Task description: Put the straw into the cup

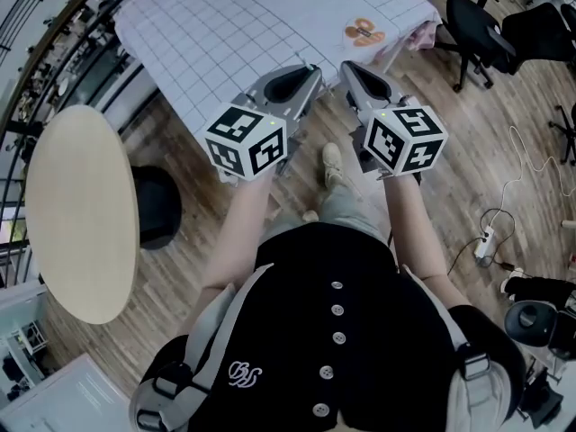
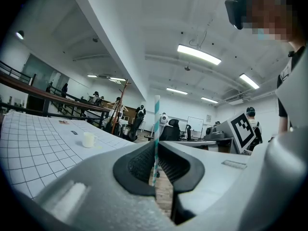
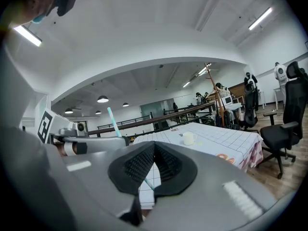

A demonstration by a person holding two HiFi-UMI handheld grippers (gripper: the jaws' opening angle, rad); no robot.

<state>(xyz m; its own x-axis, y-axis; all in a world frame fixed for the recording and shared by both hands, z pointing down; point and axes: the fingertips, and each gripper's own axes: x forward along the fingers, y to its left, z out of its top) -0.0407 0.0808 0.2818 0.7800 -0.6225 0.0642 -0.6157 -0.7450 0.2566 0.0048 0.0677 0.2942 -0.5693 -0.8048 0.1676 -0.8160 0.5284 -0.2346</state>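
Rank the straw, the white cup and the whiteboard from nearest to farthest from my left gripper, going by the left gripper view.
1. Straw: clamped in the left gripper.
2. White cup: to the left, on the checked table.
3. Whiteboard: right of the straw, on the far wall.

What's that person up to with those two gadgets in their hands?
A person holds a grabbing tool in each hand. The left claw is shut on a striped straw, which stands upright. The right claw is shut with nothing in it. The cup stands farther off on the gridded table, so the straw is not in it yet.
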